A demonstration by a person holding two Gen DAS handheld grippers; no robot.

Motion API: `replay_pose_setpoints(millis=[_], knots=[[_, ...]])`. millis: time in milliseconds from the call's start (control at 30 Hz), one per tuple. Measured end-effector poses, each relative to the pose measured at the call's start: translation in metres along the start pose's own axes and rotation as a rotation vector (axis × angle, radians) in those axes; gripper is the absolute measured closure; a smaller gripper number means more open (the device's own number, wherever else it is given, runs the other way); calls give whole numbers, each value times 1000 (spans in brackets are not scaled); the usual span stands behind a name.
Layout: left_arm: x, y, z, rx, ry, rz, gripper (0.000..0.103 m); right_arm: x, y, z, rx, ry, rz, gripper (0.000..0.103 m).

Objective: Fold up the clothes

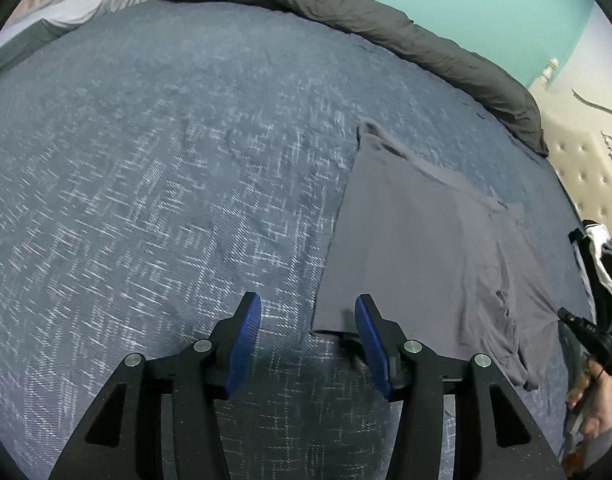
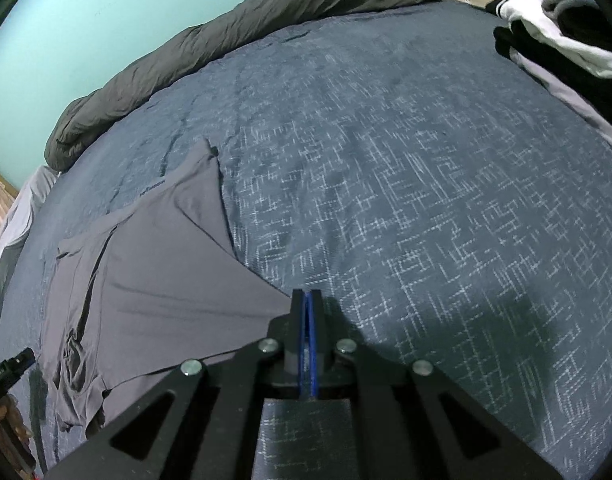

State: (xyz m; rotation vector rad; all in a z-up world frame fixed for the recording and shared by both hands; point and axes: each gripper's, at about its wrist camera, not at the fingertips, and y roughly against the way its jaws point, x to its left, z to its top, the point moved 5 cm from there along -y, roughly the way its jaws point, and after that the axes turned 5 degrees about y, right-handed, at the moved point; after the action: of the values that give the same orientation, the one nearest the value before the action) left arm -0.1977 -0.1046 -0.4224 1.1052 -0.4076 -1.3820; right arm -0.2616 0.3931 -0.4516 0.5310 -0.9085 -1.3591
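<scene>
Left wrist view: the left gripper hangs released over the blue patterned bedspread, blue pads apart with nothing between them. The grey garment lies flat just to its right, its near corner beside the right pad. A dark grey duvet is bunched along the far edge, and a pile of clothes sits far right.

Right wrist view: the right gripper is clenched, pads pressed together (whether they pinch the garment's corner, I cannot tell). The garment spreads leftward from the tips.
</scene>
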Motion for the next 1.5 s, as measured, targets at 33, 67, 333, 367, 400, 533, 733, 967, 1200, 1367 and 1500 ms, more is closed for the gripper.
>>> replay_pose_setpoints(millis=[33, 67, 333, 367, 400, 533, 733, 967, 1200, 1367, 1500], knots=[[1, -2, 0, 7, 3, -5, 50, -1, 2, 0, -2, -1, 0, 102], [2, -4, 0, 14, 7, -10, 50, 0, 2, 0, -5, 0, -1, 102], [8, -13, 1, 50, 39, -50, 95, -1, 3, -1, -6, -9, 11, 102], [8, -12, 0, 54, 40, -59, 101, -1, 2, -1, -6, -9, 12, 102], [7, -12, 0, 57, 40, -67, 103, -1, 2, -1, -5, -10, 13, 102], [4, -7, 2, 34, 30, -69, 103, 0, 2, -1, -5, -10, 17, 102], [8, -4, 6, 18, 53, -60, 103, 0, 1, -2, -2, -18, 23, 102], [6, 1, 8, -8, 59, -52, 103, -1, -3, -7, 30, -22, 51, 102], [-30, 3, 1, 2, 2, -100, 100, 6, -6, -8, 36, -1, 52, 100], [-62, 14, -19, 21, -80, -126, 78, 12, 6, -8, 22, -16, 50, 94], [-101, 13, -45, 77, -197, -162, 72, 34, 37, -11, -32, -2, 59, 86]])
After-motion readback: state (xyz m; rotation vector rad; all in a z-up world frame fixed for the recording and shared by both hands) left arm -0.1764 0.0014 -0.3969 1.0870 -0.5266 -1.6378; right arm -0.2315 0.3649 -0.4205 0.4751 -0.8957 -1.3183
